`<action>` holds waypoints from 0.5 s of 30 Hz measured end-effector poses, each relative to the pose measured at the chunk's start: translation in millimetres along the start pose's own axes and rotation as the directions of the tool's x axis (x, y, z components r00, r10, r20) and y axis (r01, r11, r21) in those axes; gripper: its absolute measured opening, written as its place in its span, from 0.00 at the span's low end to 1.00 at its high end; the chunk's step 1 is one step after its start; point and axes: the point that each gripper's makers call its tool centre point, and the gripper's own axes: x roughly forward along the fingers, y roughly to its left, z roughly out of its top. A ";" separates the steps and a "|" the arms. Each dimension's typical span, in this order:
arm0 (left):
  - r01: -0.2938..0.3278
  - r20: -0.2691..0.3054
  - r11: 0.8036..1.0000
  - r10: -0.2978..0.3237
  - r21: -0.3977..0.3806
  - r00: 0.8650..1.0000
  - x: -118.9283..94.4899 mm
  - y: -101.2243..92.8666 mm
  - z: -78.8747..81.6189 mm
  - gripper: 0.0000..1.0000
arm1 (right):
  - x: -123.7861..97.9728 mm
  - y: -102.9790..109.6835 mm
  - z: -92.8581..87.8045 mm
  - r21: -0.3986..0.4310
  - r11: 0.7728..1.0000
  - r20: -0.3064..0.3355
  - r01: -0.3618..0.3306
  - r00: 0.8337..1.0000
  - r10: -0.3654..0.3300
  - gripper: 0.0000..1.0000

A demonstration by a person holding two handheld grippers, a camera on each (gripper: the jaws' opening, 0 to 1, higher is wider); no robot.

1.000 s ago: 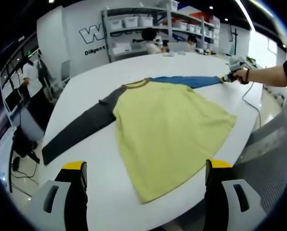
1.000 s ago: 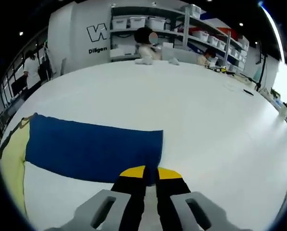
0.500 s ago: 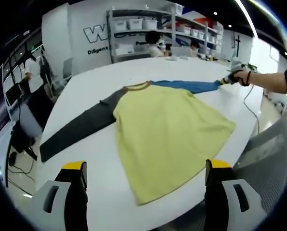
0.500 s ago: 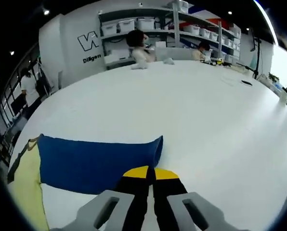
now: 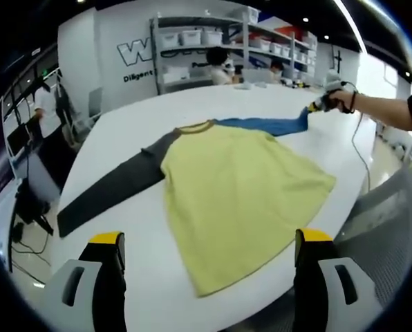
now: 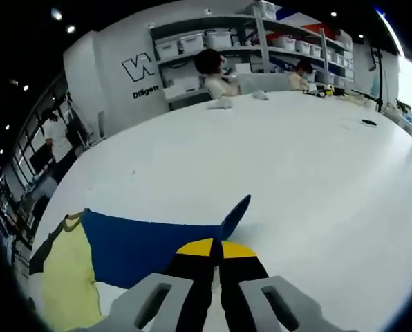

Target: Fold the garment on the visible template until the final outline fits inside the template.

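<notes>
While our right gripper (image 6: 217, 243) pinches the blue sleeve (image 6: 151, 242) cuff off the table (image 6: 310, 173), the shirt (image 5: 240, 194) lies flat at 12 o'clock from our left gripper (image 5: 209, 238), wide open and empty. We judge the thin pinch could slip, dropping the sleeve unfolded.

On the white back wall (image 5: 109, 41), far ahead of the left gripper (image 5: 206, 277) and past the desk (image 5: 137, 111), stand a large outlined "W" with further letters hidden by shelving (image 5: 213, 41) and, below it, smaller dark lettering beginning "Diligen".
</notes>
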 end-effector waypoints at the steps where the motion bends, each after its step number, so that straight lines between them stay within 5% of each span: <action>1: 0.002 0.002 1.000 -0.002 0.004 1.000 -0.4 -0.2 0.5 0.99 | 0.8 4.3 1.7 -0.015 1.000 -0.001 -0.003 1.000 0.003 0.00; 15: 0.003 0.005 1.000 -0.003 0.013 1.000 -5.7 0.4 0.4 0.99 | 12.0 103.7 -9.9 0.069 0.981 -0.024 -0.181 0.983 0.183 0.00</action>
